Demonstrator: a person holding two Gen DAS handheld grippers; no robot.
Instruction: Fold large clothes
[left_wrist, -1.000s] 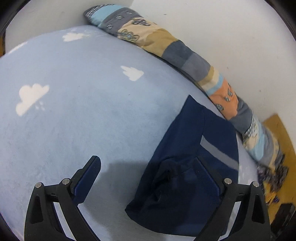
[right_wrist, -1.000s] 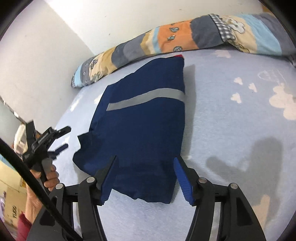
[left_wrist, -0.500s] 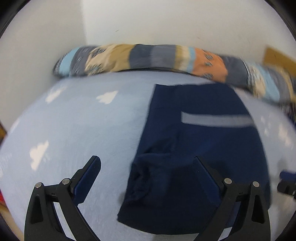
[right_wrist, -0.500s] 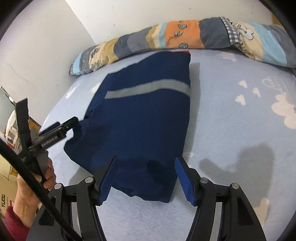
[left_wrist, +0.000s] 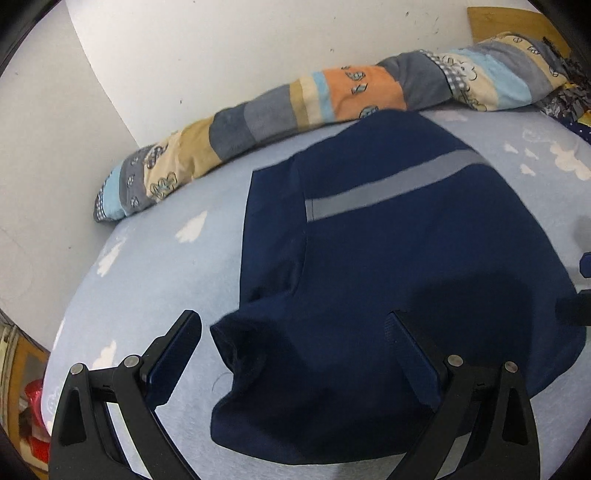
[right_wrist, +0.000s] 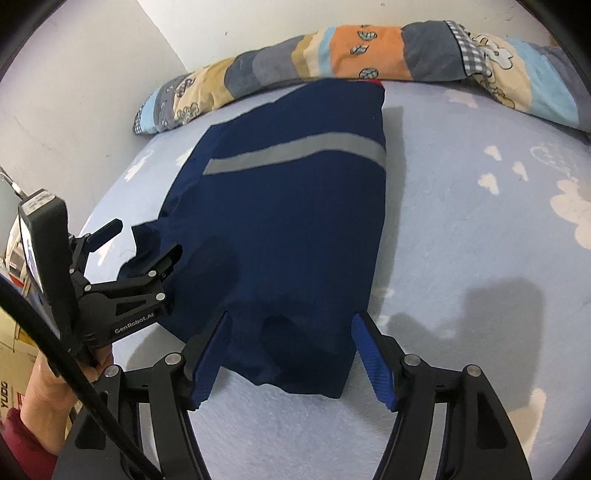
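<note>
A navy garment (left_wrist: 388, 266) with a grey stripe (right_wrist: 295, 153) lies partly folded on the light-blue cloud-print bed (right_wrist: 480, 240), its far end near a patchwork bolster (left_wrist: 332, 99). The left gripper (left_wrist: 295, 354) and right gripper (right_wrist: 290, 354) hover over its near edge, fingers spread wide, holding nothing.

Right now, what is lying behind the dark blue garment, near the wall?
Behind the dark blue garment a long patchwork bolster lies along the white wall. A small red bit peeks out at the garment's far edge. Whatever lies beneath it is covered.
</note>
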